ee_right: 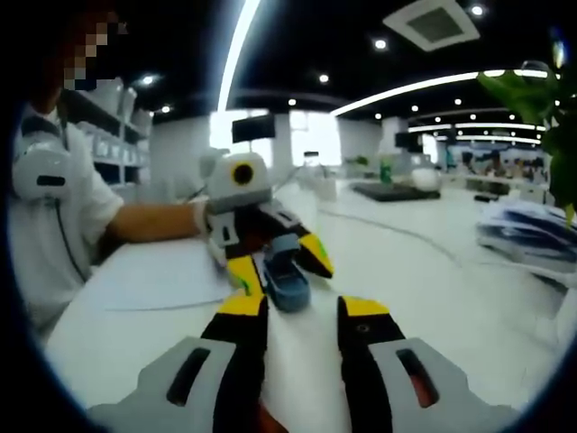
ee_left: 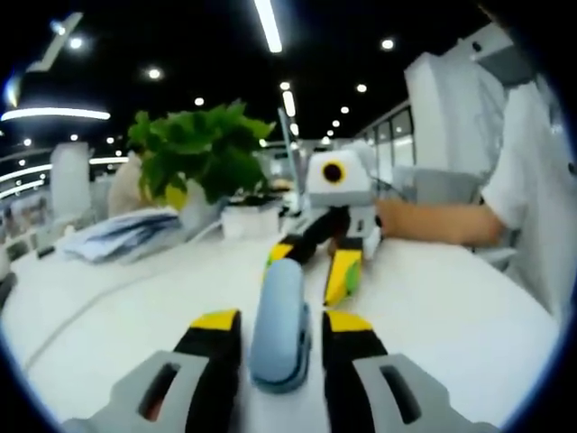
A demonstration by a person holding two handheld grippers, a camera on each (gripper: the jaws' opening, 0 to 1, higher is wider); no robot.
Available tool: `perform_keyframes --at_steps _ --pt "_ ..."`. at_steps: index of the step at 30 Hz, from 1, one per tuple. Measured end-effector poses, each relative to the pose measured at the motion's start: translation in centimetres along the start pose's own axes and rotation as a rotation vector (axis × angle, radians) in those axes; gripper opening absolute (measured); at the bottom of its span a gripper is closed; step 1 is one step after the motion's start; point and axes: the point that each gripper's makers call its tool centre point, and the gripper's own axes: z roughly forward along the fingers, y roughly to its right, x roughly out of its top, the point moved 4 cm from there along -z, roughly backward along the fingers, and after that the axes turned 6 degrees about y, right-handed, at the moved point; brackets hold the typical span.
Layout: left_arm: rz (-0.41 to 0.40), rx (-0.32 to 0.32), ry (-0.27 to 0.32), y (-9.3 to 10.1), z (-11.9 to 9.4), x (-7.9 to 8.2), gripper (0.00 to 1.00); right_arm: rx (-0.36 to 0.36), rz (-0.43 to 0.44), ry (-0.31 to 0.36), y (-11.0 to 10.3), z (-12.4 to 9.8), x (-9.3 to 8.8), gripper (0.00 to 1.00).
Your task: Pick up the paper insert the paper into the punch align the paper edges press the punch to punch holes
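Observation:
A light blue hole punch (ee_left: 279, 325) rests on the white table (ee_left: 117, 334), lying lengthwise between the jaws of my left gripper (ee_left: 280, 321). The jaws stand open on either side of it, with thin gaps. In the right gripper view that same left gripper (ee_right: 279, 264) straddles the punch (ee_right: 287, 287) from the far side. My right gripper (ee_right: 303, 306) is open and holds nothing, its tips just short of the punch. It faces the left gripper across the table (ee_left: 311, 263). A white sheet of paper (ee_right: 153, 271) lies flat to the left of the punch.
A person in a white shirt (ee_left: 532, 180) sits at the table's side, forearm (ee_right: 153, 221) stretched over it. A potted plant (ee_left: 203, 153), a white planter box (ee_left: 252, 218) and a stack of papers (ee_left: 126, 233) stand at the back. A thin cable (ee_left: 90, 302) crosses the table.

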Motion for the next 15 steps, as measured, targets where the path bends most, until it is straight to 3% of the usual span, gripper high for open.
perform_keyframes --at_steps 15 --pt "-0.016 0.006 0.001 -0.37 0.00 -0.13 0.34 0.032 0.013 0.005 -0.49 -0.10 0.04 0.24"
